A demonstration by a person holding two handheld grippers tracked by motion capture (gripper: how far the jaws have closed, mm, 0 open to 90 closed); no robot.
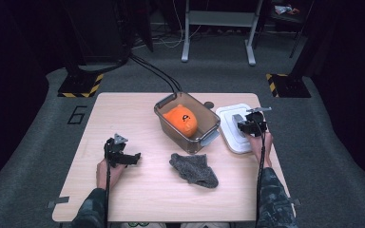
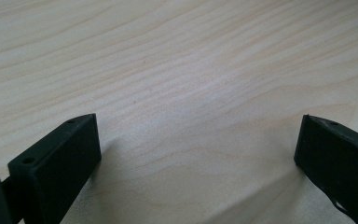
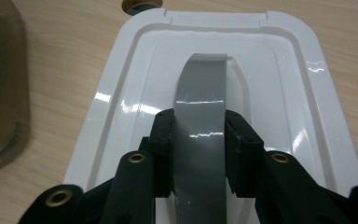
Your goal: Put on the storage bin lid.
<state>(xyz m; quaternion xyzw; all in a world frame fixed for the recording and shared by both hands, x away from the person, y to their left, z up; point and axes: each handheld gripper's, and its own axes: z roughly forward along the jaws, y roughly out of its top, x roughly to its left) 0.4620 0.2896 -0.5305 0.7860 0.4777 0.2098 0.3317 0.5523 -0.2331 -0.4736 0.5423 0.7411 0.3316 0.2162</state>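
A white lid (image 1: 231, 135) lies flat on the right side of the wooden table (image 1: 123, 114), with a grey strap handle (image 3: 200, 84) arching over its middle. My right gripper (image 3: 199, 123) is shut on that handle, one pad pressed to each edge of the strap; from above, the right gripper (image 1: 248, 125) sits over the lid's centre. A translucent brown bin (image 1: 171, 133) stands open just left of the lid and holds an orange plush toy (image 1: 180, 120). My left gripper (image 1: 129, 158) rests low at the left, and in its own view the left gripper (image 2: 198, 140) is open over bare wood.
A grey knitted cloth (image 1: 194, 169) lies crumpled in front of the bin, between the two hands. The bin's wall (image 3: 0, 93) stands close on the left in the right gripper view. A small dark round hole (image 3: 140, 4) sits in the table beyond the lid.
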